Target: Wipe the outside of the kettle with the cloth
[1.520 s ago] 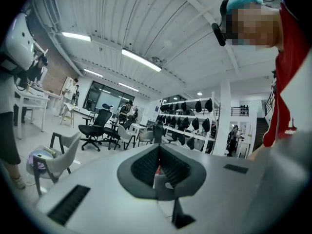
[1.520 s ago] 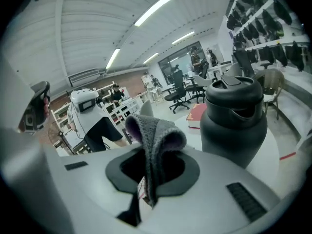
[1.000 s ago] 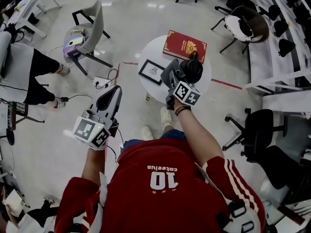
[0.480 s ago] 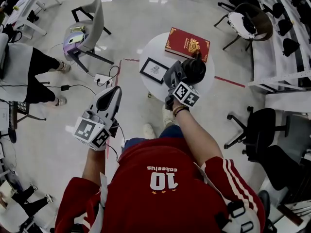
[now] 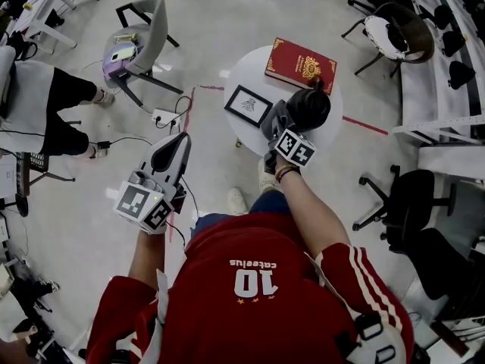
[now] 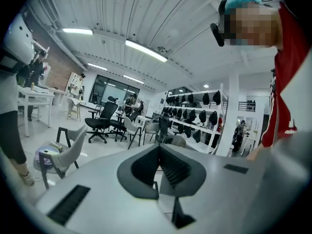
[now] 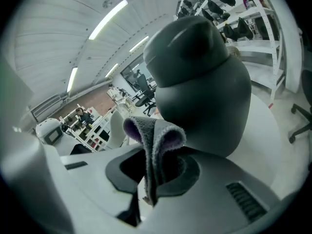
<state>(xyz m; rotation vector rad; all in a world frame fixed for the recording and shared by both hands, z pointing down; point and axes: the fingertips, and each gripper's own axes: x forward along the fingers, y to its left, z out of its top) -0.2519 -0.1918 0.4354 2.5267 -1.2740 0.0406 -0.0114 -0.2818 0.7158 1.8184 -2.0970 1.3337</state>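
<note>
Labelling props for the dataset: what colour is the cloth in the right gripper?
The cloth is grey, with purple inside its fold. It shows best in the right gripper view.

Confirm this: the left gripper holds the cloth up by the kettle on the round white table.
Not the left. The right gripper holds the cloth by the kettle on the round white table, as the right gripper view shows; the left gripper is shut on nothing.

glossy pale floor (image 5: 227, 21), grey chair (image 5: 155, 25), black office chair (image 5: 405, 199), white shelving (image 5: 447, 123), ceiling strip lights (image 6: 145, 50)
</note>
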